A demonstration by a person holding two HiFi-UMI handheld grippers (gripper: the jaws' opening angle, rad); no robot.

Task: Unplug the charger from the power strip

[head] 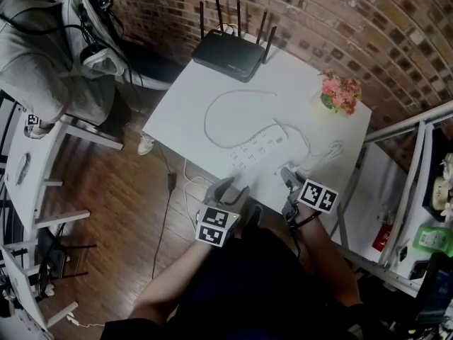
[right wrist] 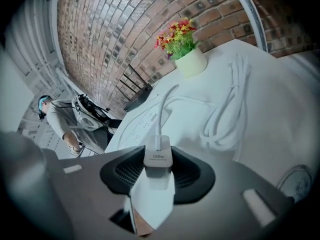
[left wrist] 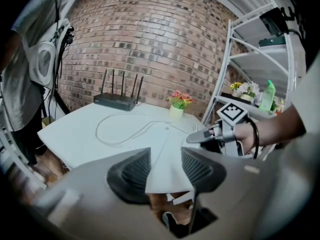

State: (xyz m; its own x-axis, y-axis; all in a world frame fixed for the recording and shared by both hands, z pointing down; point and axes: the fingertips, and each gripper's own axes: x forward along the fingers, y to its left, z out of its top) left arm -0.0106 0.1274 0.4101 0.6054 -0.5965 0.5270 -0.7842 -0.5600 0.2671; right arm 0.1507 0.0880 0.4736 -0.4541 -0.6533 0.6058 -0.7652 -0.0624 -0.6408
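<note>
- The charger (right wrist: 158,159) is being shown clearly only in the right gripper view. It is a small white block with rounded edges and grey print on its upper face, and a white cable (right wrist: 162,111) is leading out of its far end.
- It is being clamped by the right gripper (right wrist: 158,174), with the ribbed black pads lying against both of its sides, over the near right part of the white table (right wrist: 280,114).
- In that same view the power strip (right wrist: 141,121) is being seen farther off to the left, apart from the charger.
- In the head view the charger is being hidden behind the right gripper and its marker cube. There the power strip is being shown as a long white bar lying slantwise at the table's middle, with the right gripper just on its near side.
- The left gripper (left wrist: 162,171) is being held with its jaws apart and nothing between them. Only the table's near edge and the wooden floor (head: 120,211) are being seen through the gap.
- Only in the left gripper view is the right gripper being seen from the side, with a hand (left wrist: 250,136) wrapped round it.
- Only in the head view is the whole table being taken in:
  - a black router (head: 230,55) at the far edge;
  - a pot of flowers (head: 338,94) at the far right;
  - a loose cable bundle (head: 325,154) at the right;
  - a standing person (head: 49,55) at the far left.
</note>
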